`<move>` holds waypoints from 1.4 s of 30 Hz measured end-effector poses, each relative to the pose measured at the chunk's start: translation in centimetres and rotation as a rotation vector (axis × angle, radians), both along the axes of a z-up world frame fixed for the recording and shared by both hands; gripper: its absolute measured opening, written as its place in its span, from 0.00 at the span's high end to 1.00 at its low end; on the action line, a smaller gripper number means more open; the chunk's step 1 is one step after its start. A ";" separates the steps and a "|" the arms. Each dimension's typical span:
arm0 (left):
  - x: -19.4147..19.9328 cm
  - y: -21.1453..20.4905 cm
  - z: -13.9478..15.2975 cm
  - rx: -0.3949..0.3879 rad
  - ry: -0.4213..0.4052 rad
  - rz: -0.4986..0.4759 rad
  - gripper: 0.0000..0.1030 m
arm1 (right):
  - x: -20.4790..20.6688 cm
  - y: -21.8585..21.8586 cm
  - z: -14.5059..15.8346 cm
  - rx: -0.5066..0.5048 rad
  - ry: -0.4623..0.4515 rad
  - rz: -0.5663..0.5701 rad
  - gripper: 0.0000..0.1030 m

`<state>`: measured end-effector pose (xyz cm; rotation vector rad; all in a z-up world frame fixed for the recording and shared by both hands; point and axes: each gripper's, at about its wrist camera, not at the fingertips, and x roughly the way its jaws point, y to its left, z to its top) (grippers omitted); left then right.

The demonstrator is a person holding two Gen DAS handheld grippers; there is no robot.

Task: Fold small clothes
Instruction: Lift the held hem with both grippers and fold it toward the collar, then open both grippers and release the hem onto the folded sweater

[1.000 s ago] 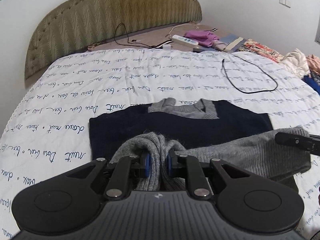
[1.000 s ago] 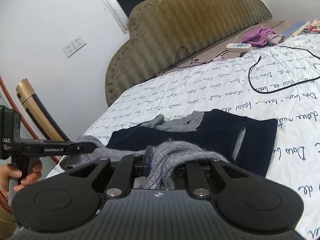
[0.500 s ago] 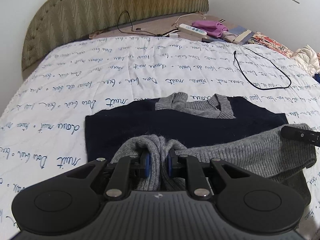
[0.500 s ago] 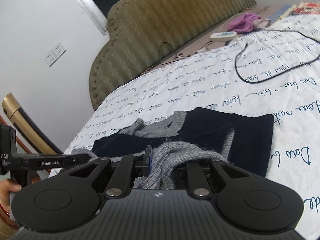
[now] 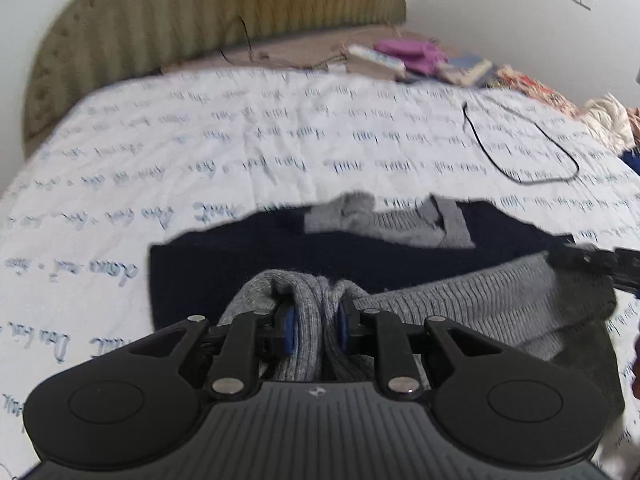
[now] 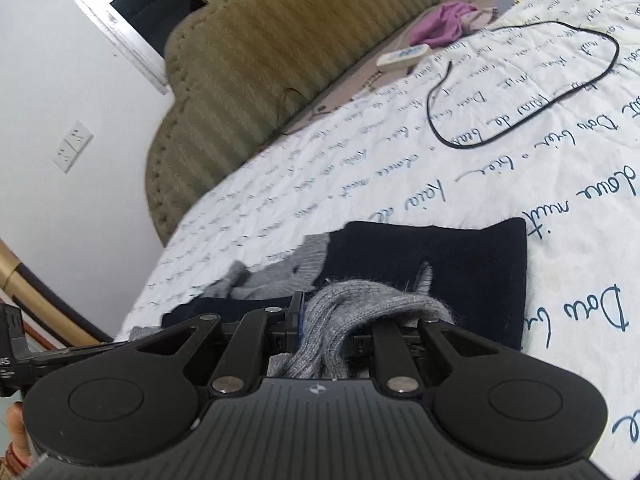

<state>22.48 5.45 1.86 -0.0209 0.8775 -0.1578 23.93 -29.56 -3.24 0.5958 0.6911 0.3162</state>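
Left gripper [image 5: 314,330] is clenched on the gray ribbed hem of a navy sweater [image 5: 280,264], which lies on a white script-printed bedspread [image 5: 200,160]; olive headboard [image 5: 200,12] behind, black cable [image 5: 520,148] to the right. Right gripper [image 6: 340,326] likewise grasps the gray hem; wall socket [image 6: 73,146] visible left.

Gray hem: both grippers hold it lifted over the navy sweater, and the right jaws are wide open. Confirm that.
Not quite. The right gripper has its jaws shut on the gray hem, as the right wrist view shows. The left gripper also holds it over the navy sweater.
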 end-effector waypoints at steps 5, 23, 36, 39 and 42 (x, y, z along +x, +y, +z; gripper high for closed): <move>-0.4 2.6 0.7 -0.100 0.026 0.000 0.70 | 0.9 -0.2 -1.4 0.013 0.042 -0.019 0.82; -8.0 4.1 1.4 -0.052 -0.071 -0.022 0.23 | -0.8 -0.7 -0.2 0.059 0.060 0.055 0.45; -7.7 3.2 0.0 -0.064 -0.077 -0.024 0.92 | -2.9 0.1 0.6 -0.067 0.047 0.147 0.81; -7.3 2.9 0.9 -0.058 -0.114 -0.033 0.92 | -2.6 -0.5 1.3 -0.015 0.022 0.149 0.82; -5.2 3.1 2.1 -0.081 -0.142 -0.001 0.92 | -1.2 -1.7 1.7 0.063 0.003 0.104 0.82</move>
